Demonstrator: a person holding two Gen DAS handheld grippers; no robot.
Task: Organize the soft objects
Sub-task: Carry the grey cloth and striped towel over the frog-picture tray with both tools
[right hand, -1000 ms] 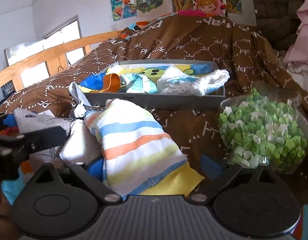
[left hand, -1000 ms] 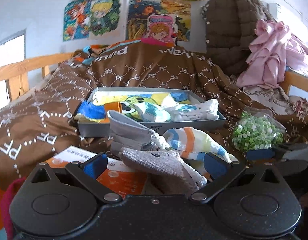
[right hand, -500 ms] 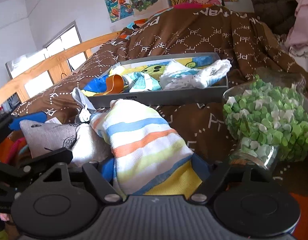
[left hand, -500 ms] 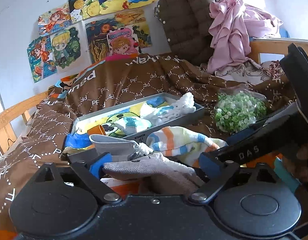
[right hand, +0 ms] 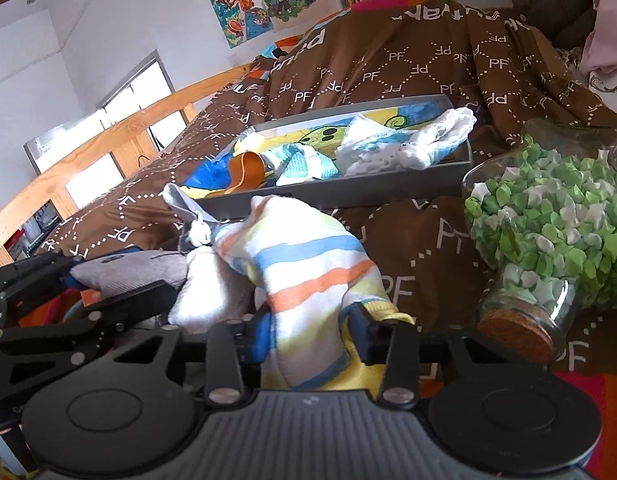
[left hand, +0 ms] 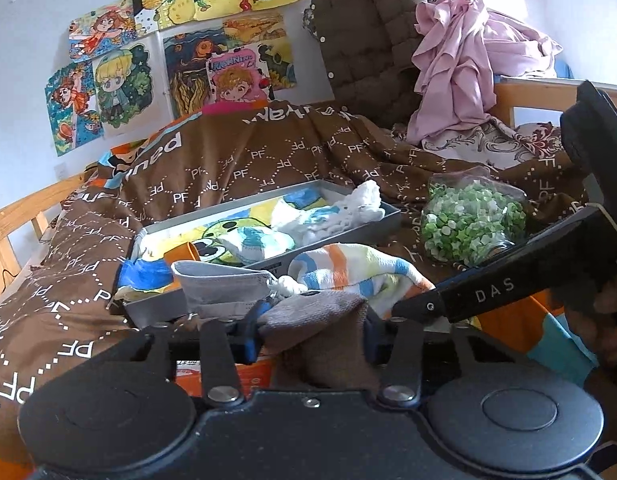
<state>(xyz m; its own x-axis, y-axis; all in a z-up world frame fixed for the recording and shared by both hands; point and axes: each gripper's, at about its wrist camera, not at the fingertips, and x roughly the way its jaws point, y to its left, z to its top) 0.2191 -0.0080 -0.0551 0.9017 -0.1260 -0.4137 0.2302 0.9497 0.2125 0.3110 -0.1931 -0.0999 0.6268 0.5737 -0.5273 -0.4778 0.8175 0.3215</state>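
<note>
Both grippers' jaws are closing — left gripper (left hand: 312, 334) pinching the grey sock (left hand: 316, 320), right gripper (right hand: 308, 338) the striped sock (right hand: 304, 276) — probably to lift them toward the far tray (right hand: 388, 194).

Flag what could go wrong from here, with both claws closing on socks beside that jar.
1. The left claw is closing on the grey-brown sock, which touches the grey pouch; lifting may drag the pouch along.
2. The right claw is closing on the striped sock, which overlaps the white sock, so that could snag.
3. The glass jar of green paper stars lies on its side near the right claw; a swing might roll it.
</note>
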